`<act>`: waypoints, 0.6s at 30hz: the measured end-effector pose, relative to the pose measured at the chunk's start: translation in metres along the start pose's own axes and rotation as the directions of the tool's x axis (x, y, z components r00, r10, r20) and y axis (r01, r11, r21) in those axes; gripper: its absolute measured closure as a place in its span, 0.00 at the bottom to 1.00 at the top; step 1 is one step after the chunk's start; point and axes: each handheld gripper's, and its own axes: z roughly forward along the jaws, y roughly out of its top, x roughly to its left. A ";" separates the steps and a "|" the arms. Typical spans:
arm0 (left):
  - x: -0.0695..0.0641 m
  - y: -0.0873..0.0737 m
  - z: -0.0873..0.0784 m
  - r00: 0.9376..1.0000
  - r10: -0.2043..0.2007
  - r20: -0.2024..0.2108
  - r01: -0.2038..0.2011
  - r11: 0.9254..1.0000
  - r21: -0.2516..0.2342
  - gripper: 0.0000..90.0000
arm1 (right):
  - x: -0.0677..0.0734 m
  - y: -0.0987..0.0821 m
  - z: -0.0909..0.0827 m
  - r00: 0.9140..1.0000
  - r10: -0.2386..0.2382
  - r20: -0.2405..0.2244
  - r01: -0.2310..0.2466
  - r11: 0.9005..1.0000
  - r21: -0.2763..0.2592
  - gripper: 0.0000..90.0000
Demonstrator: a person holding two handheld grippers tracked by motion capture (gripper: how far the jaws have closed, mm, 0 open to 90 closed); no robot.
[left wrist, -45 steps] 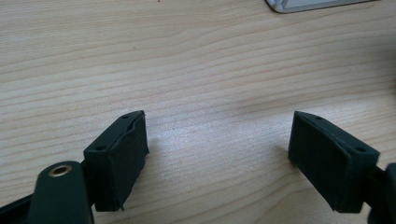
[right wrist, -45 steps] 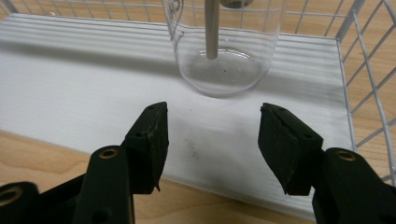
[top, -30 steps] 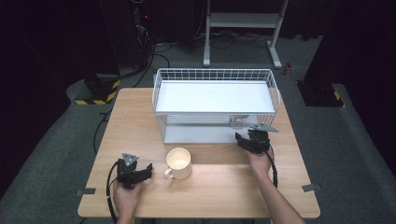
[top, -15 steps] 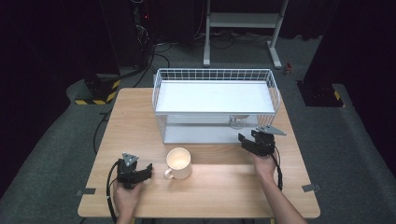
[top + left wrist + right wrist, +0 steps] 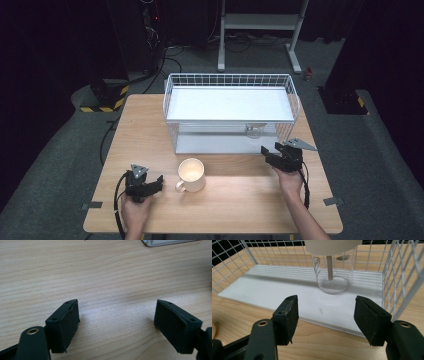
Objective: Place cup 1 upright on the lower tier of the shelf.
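— Where was the glass [image 5: 334, 277] when you looked?

— On the lower shelf of the white wire rack [image 5: 230, 80], toward its right end, standing upright on the white floor panel. A pale stick stood up inside it, and the shelf above cut off its top in the right gripper view. In the high view you could just make it out under the upper shelf.

— And the right gripper [image 5: 325, 317]?

— Straight in front of the glass, just outside the rack's open front, its jaws pointing in at it. The glass lay dead ahead along the line of the jaws, a little beyond their tips, and nothing stood between them but bare wood and the edge of the white panel. The jaws had just been opening and nothing was caught in them; they stood parted, empty.

— So which hand was nearer?

— The right one, clearly. The left gripper [image 5: 142, 182] sat near the front left of the table [image 5: 150, 115], well apart from the rack, with a cream mug [image 5: 191, 174] just to its right. Its jaws were spread too, over bare wood grain, gripping nothing.

— What did the glass look like?

— Clear, round, thin-walled, with a small mark printed on its side. Its long axis ran vertical. I'd judge a level reach straight in would bring the pads to either side of it, though the wire wall on the right stood close.
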 end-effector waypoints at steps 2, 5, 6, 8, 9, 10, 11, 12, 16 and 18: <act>0.000 0.000 0.000 1.000 0.000 0.000 0.000 1.000 0.000 0.23 | -0.001 0.000 -0.003 1.000 0.000 -0.003 0.000 1.000 -0.003 0.40; 0.000 0.000 0.000 1.000 0.000 0.000 0.000 1.000 0.000 0.23 | -0.003 0.000 -0.006 1.000 0.003 -0.007 -0.003 1.000 -0.010 0.40; 0.000 0.000 0.000 1.000 -0.001 0.000 0.001 1.000 -0.001 0.23 | -0.003 0.000 -0.008 1.000 0.003 -0.010 -0.003 1.000 -0.013 0.40; 0.000 0.000 0.000 1.000 0.000 0.000 0.000 1.000 0.000 0.23 | -0.003 0.000 -0.010 1.000 0.009 -0.014 -0.009 1.000 -0.014 0.39; 0.000 0.000 0.000 1.000 0.000 0.000 0.000 1.000 0.000 0.23 | -0.003 -0.001 -0.011 1.000 0.008 -0.015 -0.008 1.000 -0.015 0.39; 0.000 0.000 0.000 1.000 0.000 0.000 0.000 1.000 0.000 0.23 | -0.004 -0.001 -0.012 1.000 0.002 -0.016 -0.003 1.000 -0.018 0.39; 0.000 0.000 0.000 1.000 0.000 0.000 0.000 1.000 0.000 0.23 | -0.004 -0.001 -0.013 1.000 0.007 -0.017 -0.007 1.000 -0.018 0.39; 0.000 0.000 0.000 1.000 0.000 0.000 0.000 1.000 0.000 0.23 | -0.005 -0.002 -0.013 1.000 0.004 -0.019 -0.005 1.000 -0.020 0.39; 0.000 0.000 0.000 1.000 0.000 0.000 0.000 1.000 0.000 0.23 | -0.006 -0.003 -0.017 1.000 0.008 -0.021 -0.009 1.000 -0.024 0.38; 0.000 0.000 0.000 1.000 0.000 0.000 0.000 1.000 0.000 0.23 | -0.008 -0.004 -0.019 1.000 0.012 -0.022 -0.013 1.000 -0.029 0.38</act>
